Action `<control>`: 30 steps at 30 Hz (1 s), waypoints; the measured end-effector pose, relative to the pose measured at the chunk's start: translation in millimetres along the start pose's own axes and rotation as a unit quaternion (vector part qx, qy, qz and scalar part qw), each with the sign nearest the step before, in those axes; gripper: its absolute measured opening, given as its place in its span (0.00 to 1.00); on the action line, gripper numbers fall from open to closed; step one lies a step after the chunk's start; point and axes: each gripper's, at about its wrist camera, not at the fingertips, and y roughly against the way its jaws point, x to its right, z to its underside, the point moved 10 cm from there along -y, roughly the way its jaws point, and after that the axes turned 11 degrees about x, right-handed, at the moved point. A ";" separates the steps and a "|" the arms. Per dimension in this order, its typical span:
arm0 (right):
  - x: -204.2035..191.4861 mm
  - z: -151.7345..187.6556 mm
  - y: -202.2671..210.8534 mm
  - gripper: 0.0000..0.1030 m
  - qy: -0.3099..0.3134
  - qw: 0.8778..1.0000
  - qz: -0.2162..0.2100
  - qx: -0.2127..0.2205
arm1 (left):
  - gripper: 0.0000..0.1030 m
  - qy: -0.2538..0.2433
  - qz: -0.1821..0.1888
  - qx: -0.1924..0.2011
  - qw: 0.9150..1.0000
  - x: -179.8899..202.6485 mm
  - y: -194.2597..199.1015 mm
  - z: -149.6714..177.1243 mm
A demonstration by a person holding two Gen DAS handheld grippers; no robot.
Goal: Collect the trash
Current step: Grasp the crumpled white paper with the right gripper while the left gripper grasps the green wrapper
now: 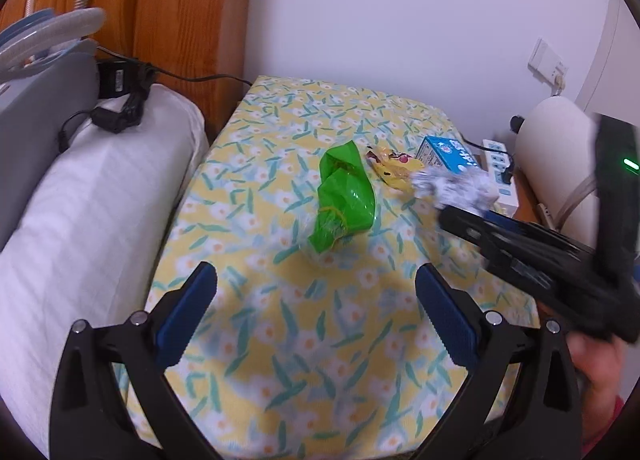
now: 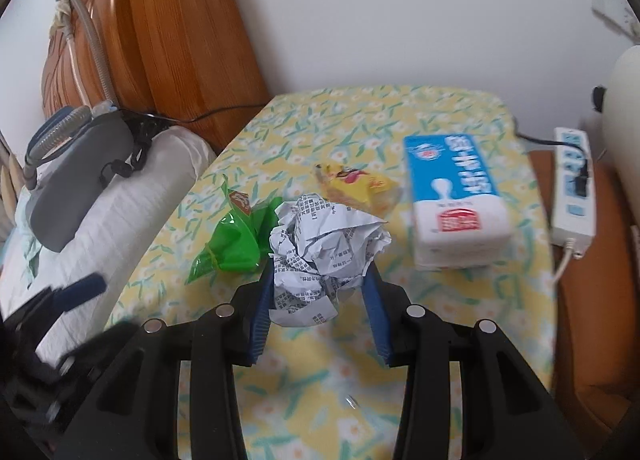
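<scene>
My right gripper (image 2: pixel 320 280) is shut on a crumpled ball of printed white paper (image 2: pixel 320 248) and holds it over the flowered yellow cloth (image 2: pixel 304 380). The paper also shows in the left wrist view (image 1: pixel 456 185), ahead of the right gripper (image 1: pixel 452 215). A green plastic wrapper (image 1: pixel 346 195) lies mid-table, also in the right wrist view (image 2: pixel 236 240). A yellow snack wrapper (image 1: pixel 394 169) lies beside it, also in the right wrist view (image 2: pixel 356 185). A blue and white milk carton (image 2: pixel 456 195) lies on its side at the right, also in the left wrist view (image 1: pixel 446 153). My left gripper (image 1: pixel 316 284) is open and empty, short of the green wrapper.
A white pillow (image 1: pixel 80 219) with a grey device (image 1: pixel 40 107) and black cables lies left of the table. A wooden headboard (image 1: pixel 168 11) stands behind. A white power strip (image 2: pixel 572 187) lies at the right on a wooden surface. A white wall is at the back.
</scene>
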 end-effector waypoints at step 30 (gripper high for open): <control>47.5 36.6 44.7 0.41 -0.062 0.998 -0.024 -0.001 | 0.46 0.024 -0.093 -0.076 0.992 16.1 -107.1 -19.5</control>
